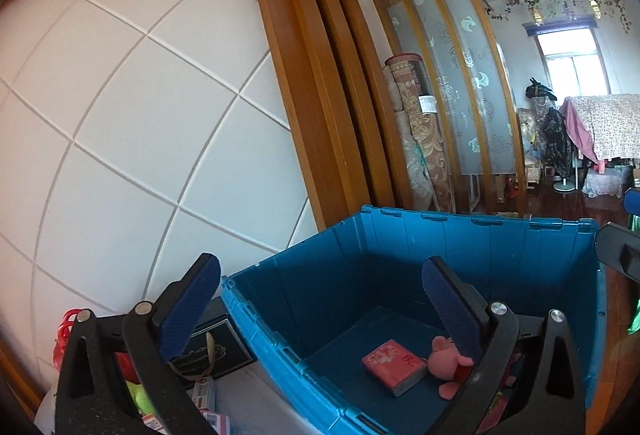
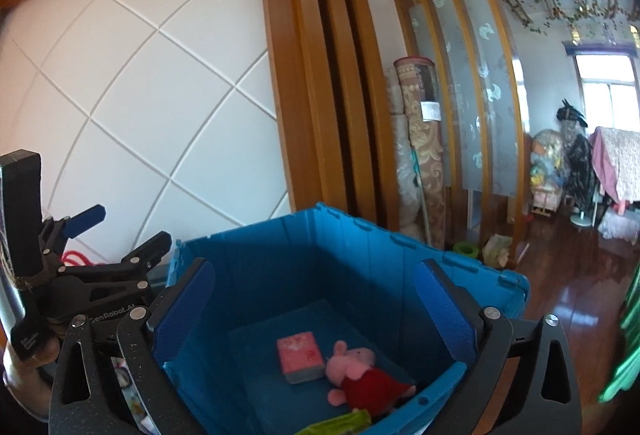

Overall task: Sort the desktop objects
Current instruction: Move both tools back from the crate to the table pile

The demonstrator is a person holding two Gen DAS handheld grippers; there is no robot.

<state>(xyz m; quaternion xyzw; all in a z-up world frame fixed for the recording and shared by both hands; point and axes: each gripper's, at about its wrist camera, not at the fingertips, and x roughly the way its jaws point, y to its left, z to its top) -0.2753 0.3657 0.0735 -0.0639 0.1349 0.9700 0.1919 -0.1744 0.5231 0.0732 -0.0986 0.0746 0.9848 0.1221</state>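
Pink plush pig point(image 2: 352, 359) in red dress

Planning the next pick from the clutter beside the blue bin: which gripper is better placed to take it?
Probably left: the left gripper is open beside the blue bin, over the black box; the right gripper hangs open over the bin.

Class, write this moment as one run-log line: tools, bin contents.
left tool: open, empty | right tool: open, empty | blue bin: pink box, pink plush pig inside

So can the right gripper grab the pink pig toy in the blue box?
Probably yes. The right gripper is open and empty above the blue box, which has no lid on, and the pig toy lies uncovered beside a pink packet.
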